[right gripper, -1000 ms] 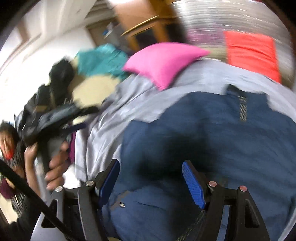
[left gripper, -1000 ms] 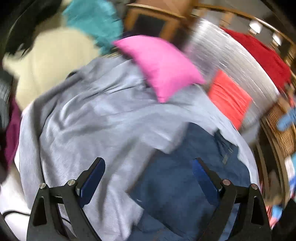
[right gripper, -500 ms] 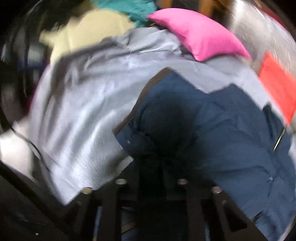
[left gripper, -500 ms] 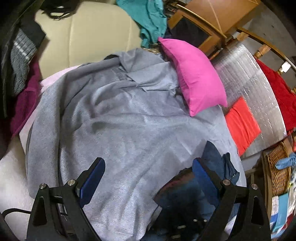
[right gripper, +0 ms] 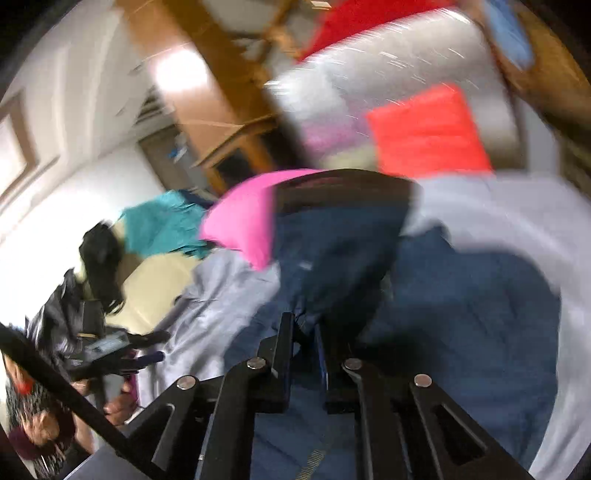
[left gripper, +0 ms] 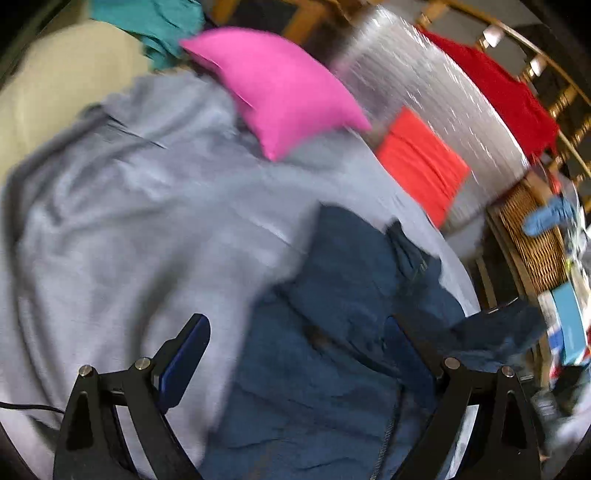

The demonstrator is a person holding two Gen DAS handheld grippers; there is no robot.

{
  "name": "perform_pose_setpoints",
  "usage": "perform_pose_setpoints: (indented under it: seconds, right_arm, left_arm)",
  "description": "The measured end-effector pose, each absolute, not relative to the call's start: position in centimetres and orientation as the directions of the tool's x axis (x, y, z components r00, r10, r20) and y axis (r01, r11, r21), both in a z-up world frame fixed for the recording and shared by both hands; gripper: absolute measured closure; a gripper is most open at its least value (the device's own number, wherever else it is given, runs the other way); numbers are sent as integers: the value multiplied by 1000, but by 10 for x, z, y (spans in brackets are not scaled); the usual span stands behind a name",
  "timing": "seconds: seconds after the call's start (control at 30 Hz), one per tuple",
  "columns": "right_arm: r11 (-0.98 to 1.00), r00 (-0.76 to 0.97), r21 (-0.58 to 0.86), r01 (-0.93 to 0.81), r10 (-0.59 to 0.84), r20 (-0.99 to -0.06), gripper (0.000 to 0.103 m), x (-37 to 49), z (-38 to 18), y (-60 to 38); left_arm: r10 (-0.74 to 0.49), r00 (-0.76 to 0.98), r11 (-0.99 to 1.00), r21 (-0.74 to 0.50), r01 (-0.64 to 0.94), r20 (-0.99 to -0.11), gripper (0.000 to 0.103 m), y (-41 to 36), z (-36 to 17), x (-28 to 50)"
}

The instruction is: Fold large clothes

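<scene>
A dark blue garment point(left gripper: 332, 354) lies crumpled on a grey cloth point(left gripper: 129, 221) that covers the surface. My left gripper point(left gripper: 295, 350) is open and empty, hovering above the garment's left part. My right gripper point(right gripper: 304, 332) is shut on a fold of the blue garment point(right gripper: 332, 251) and holds that fold lifted, its brown lining edge showing on top. The rest of the garment point(right gripper: 472, 314) lies on the grey cloth point(right gripper: 517, 221). Both views are blurred by motion.
A pink pillow point(left gripper: 280, 88) lies at the far side of the cloth, also in the right wrist view point(right gripper: 243, 218). A red-orange cushion point(left gripper: 421, 162), a silver sheet point(left gripper: 424, 81), a red cloth point(left gripper: 498, 88), a wicker basket point(left gripper: 532, 236), a teal cloth point(left gripper: 159, 22) and a cream cushion point(left gripper: 55, 85) surround it.
My right gripper closed on the blue garment and lifted a fold upward. The garment spread back across the grey cloth. My left gripper stayed open and shifted right.
</scene>
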State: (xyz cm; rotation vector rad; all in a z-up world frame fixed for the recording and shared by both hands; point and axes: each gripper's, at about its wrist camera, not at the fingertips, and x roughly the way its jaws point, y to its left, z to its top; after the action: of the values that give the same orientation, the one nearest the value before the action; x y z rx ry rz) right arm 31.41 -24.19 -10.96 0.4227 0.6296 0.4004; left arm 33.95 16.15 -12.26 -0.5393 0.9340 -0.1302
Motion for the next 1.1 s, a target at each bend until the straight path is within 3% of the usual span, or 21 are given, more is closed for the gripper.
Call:
perform_pose_setpoints:
  seconds: [0.03, 0.07, 0.13, 0.17, 0.2, 0.23, 0.37, 0.47, 0.53, 0.57, 0.67, 0.77, 0.9, 0.97, 1.03, 1.1]
  right_arm:
    - [841, 737, 524, -130, 436, -517, 80, 315, -136, -256]
    - [816, 693, 578, 2, 416, -589, 69, 321, -162, -271]
    - [702, 652, 709, 67, 507, -564, 65, 319, -188, -289]
    - [664, 646, 743, 84, 532, -548, 53, 313, -195, -296]
    - [654, 650, 749, 110, 522, -552, 34, 304, -197, -304]
    - [646, 660, 754, 121, 515, -547, 26, 295, -196, -310]
    - [537, 680, 832, 140, 559, -475, 23, 262, -198, -339]
    - [477, 680, 855, 203, 560, -473, 24, 264, -206, -350]
    - [473, 657, 852, 225, 572, -491, 36, 274, -216, -342]
    - [487, 640, 847, 216, 584, -499, 54, 284, -217, -336]
    - [683, 566, 702, 204, 503, -653, 93, 303, -204, -305]
    - [762, 638, 634, 128, 426, -641, 94, 305, -153, -302]
    - [848, 767, 507, -155, 426, -480, 96, 315, -45, -288]
    - [843, 789, 443, -305, 484, -378, 96, 316, -17, -281]
    - [887, 807, 368, -278, 424, -412, 96, 325, -25, -281]
    - [885, 762, 422, -196, 408, -503, 96, 346, -67, -299]
  left_arm:
    - [-336, 573, 866, -484, -123, -747, 8, 151, -128, 348]
    - [-340, 544, 873, -473, -122, -767, 8, 141, -133, 357]
    - [-366, 464, 887, -453, -89, -807, 8, 116, -145, 379]
    - [-369, 439, 889, -449, -92, -819, 8, 110, -150, 385]
    - [-368, 419, 885, -451, -116, -830, 8, 106, -155, 392]
    - [-368, 411, 882, -453, -130, -834, 8, 106, -158, 396]
    - [-316, 399, 897, -408, -169, -861, 10, 110, -177, 403]
    - [-374, 379, 856, -472, -212, -847, 26, 116, -187, 398]
    - [-377, 383, 857, -474, -200, -843, 35, 113, -184, 397]
    - [-366, 390, 867, -462, -189, -845, 37, 111, -182, 397]
    - [-314, 402, 898, -407, -167, -860, 52, 106, -182, 401]
    - [-365, 403, 866, -465, -183, -839, 60, 114, -185, 400]
    - [-404, 471, 854, -507, -112, -784, 63, 111, -170, 391]
    - [-395, 508, 860, -502, -88, -766, 63, 107, -161, 388]
    - [-368, 522, 869, -484, -101, -769, 63, 105, -162, 390]
    - [-348, 462, 885, -448, -125, -816, 59, 102, -178, 396]
